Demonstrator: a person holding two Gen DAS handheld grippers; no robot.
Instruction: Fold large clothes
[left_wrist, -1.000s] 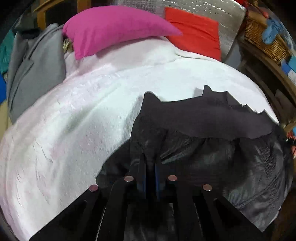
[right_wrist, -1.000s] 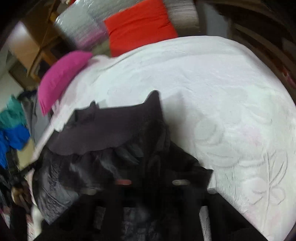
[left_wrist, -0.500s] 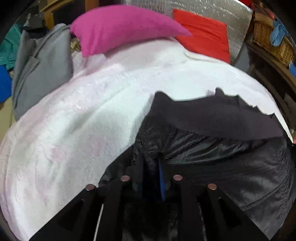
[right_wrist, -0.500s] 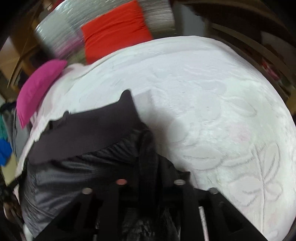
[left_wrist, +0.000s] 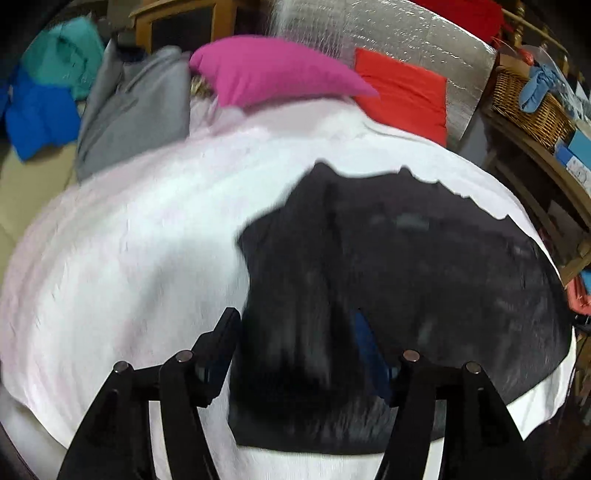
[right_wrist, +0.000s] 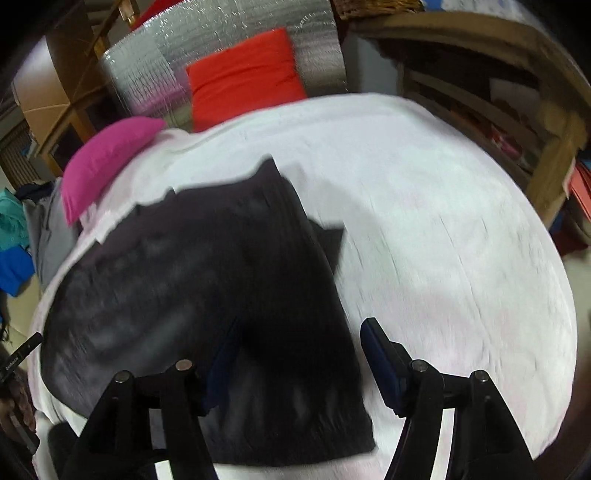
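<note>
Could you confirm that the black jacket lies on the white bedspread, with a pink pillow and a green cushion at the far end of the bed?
Not quite: the cushion is red, not green, as the right wrist view shows. The rest holds: the black jacket lies on the white bedspread, with the pink pillow at the far end.

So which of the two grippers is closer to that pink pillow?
Left. The left gripper is over the black garment's edge on the pink pillow's side; the right gripper, jaws opening too, is over the opposite edge, farther away.
</note>
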